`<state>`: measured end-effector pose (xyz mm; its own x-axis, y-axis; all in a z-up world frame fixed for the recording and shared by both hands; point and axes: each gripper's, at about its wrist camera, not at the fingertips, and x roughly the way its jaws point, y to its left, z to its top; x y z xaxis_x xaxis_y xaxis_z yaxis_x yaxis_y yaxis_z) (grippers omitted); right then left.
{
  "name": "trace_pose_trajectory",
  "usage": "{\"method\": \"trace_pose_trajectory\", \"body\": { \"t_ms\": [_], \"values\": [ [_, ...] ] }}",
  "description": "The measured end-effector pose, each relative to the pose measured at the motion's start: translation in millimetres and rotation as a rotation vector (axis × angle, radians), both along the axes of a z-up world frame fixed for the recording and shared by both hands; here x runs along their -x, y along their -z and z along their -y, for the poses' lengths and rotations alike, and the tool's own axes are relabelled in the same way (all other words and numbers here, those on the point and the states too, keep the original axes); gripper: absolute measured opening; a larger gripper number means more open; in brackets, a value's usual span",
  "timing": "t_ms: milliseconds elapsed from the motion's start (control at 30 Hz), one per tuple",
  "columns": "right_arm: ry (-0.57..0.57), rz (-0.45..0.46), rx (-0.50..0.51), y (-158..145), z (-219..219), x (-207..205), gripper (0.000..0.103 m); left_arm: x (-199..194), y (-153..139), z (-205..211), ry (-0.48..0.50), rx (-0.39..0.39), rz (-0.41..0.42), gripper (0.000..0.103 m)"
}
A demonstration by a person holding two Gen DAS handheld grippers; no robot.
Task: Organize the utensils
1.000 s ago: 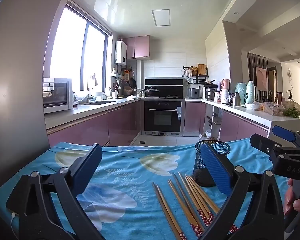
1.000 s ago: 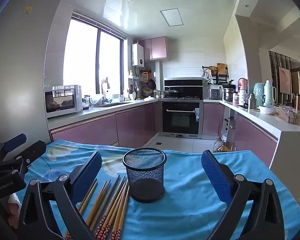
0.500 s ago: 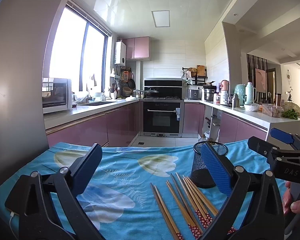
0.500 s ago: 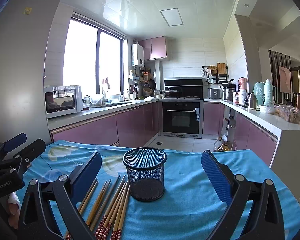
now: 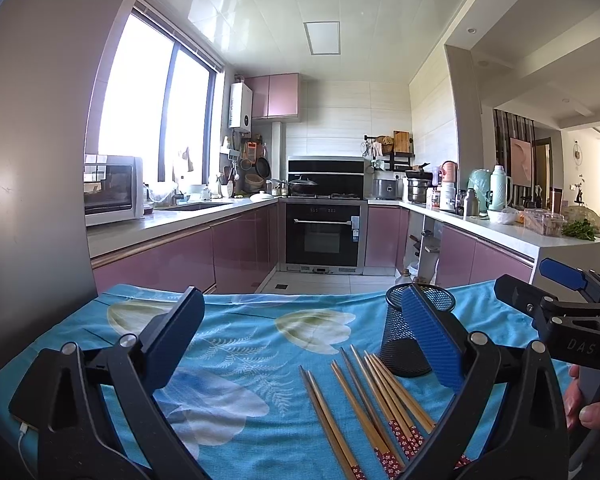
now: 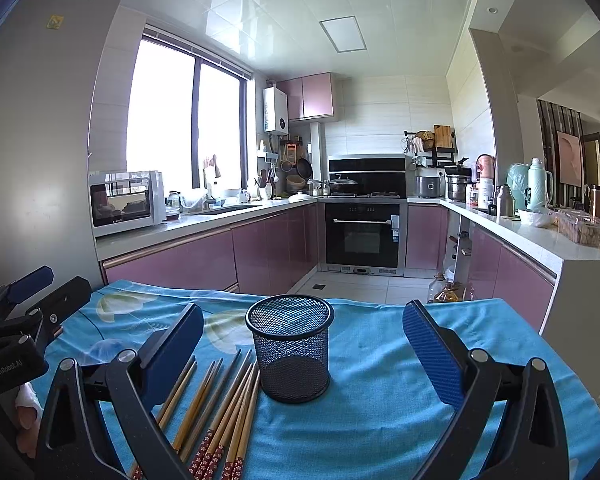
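Observation:
Several wooden chopsticks (image 5: 364, 404) with red patterned ends lie side by side on a blue flowered tablecloth (image 5: 236, 344). A black mesh cup (image 5: 412, 332) stands upright just behind their tips, empty as far as I see. My left gripper (image 5: 300, 336) is open and empty, above the cloth to the left of the chopsticks. My right gripper (image 6: 304, 344) is open and empty, with the mesh cup (image 6: 290, 354) between its fingers' line of sight and the chopsticks (image 6: 220, 412) at lower left. Each gripper shows at the edge of the other's view.
The table ends just behind the cup; beyond is a kitchen floor, pink cabinets and an oven (image 6: 362, 236). A grey fridge wall (image 5: 28, 160) stands at the left. A white counter (image 6: 560, 248) with bottles runs along the right.
The left gripper's view has tilted up slightly, so the cup and chopsticks sit a little lower and left. The right gripper has barely moved. Both stay open.

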<state>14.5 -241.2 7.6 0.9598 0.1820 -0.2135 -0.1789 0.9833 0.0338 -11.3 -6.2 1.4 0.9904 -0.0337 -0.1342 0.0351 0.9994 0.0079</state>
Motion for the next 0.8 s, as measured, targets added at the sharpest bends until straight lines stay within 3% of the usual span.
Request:
{"method": "trace_pose_trajectory", "body": {
  "t_ms": [800],
  "values": [
    [-0.009, -0.012, -0.005, 0.9, 0.6, 0.1, 0.097, -1.3, -0.1, 1.4, 0.001, 0.003, -0.006, 0.097]
  ]
}}
